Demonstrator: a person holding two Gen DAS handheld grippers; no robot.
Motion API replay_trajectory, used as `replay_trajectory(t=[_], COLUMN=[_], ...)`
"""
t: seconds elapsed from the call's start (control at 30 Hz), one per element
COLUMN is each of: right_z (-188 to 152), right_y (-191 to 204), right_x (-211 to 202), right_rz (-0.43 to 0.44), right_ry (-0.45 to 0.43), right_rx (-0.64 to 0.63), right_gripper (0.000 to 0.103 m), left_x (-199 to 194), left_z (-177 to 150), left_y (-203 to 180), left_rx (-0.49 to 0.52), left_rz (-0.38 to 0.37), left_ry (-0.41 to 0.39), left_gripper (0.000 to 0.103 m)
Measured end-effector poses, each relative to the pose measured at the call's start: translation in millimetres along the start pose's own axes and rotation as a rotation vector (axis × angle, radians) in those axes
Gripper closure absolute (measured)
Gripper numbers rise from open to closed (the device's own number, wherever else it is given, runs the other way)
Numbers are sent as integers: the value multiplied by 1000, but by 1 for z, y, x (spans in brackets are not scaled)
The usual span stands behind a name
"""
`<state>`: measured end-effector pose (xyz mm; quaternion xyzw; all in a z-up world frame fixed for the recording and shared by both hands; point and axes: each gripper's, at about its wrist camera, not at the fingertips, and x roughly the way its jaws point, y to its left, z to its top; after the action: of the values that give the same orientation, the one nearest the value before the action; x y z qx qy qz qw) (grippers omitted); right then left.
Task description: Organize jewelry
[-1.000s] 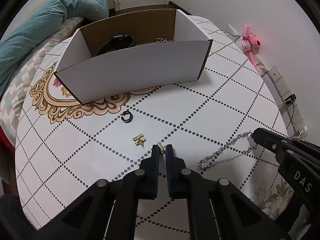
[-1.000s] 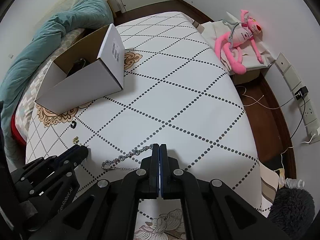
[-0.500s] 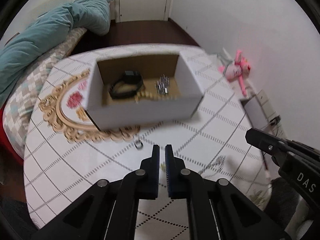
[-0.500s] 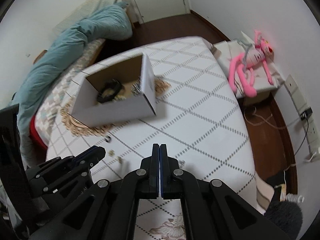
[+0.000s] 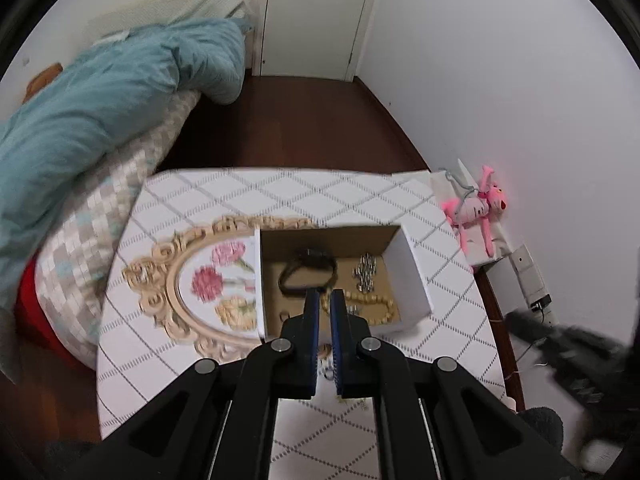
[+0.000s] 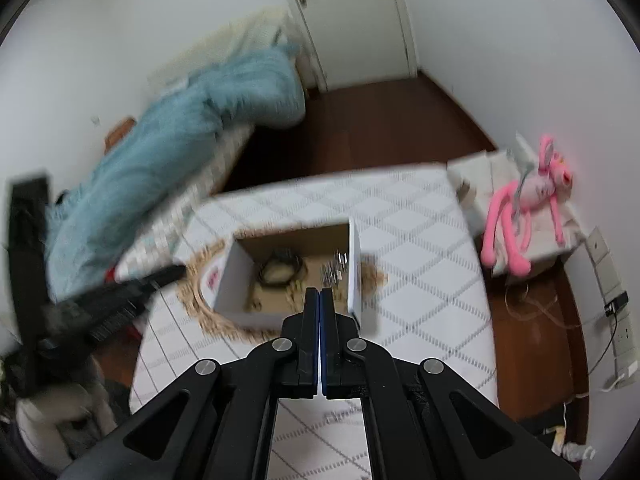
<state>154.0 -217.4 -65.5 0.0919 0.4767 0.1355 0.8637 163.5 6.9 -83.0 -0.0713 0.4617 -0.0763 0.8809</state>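
Observation:
An open white cardboard box [image 5: 412, 276] stands on the table, seen from above. In it lie a black band [image 5: 308, 270], a silver chain [image 5: 366, 274] and a string of beige beads [image 5: 374, 306]. My left gripper [image 5: 325, 296] hangs high above the box's near edge, shut, with nothing visible between its pads. Small gold pieces [image 5: 349, 397] lie on the table below it. My right gripper [image 6: 321, 294] is shut too and holds nothing, above the same box [image 6: 234, 280]. A blurred chain [image 6: 340, 404] lies on the table under it. The left gripper [image 6: 172, 272] shows blurred at the left.
The white table [image 5: 320, 192] has a dotted diamond pattern and a gold oval ornament [image 5: 180, 280] beside the box. A bed with a teal duvet [image 5: 100, 112] lies to the left. A pink plush toy [image 5: 476, 212] and wall sockets [image 5: 528, 276] are at the right, with dark floor beyond.
Both grippers have risen well away from the table top and now look down into the box. The chain and the small gold pieces stayed on the table.

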Motion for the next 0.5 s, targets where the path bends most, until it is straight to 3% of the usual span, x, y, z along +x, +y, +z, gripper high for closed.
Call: replay_trajectory(t=[0.1, 0.23, 0.3, 0.37, 0.43, 0.5], right_z=[-31, -70, -86, -95, -97, -101], right_y=[-22, -45, -52, -54, -46, -40], right_x=[42, 78, 92, 99, 100, 103], right_rz=[-26, -84, -109, -129, -172, -208], right_ry=[144, 228, 248, 254, 226, 217], right_rx=[58, 89, 98, 89, 42, 10], right_gripper=[101, 64, 62, 62, 62, 62], left_x=[13, 35, 45, 57, 63, 67], left_z=[-27, -63, -78, -89, -97, -102], left_y=[1, -4, -6, -6, -5, -3], left_rx=[-9, -4, 8, 12, 9, 8], left_rz=[-4, 49, 90, 125, 155, 176], left_ry=[61, 148, 178, 213, 221, 216], left_gripper=[100, 94, 92, 72, 28, 28])
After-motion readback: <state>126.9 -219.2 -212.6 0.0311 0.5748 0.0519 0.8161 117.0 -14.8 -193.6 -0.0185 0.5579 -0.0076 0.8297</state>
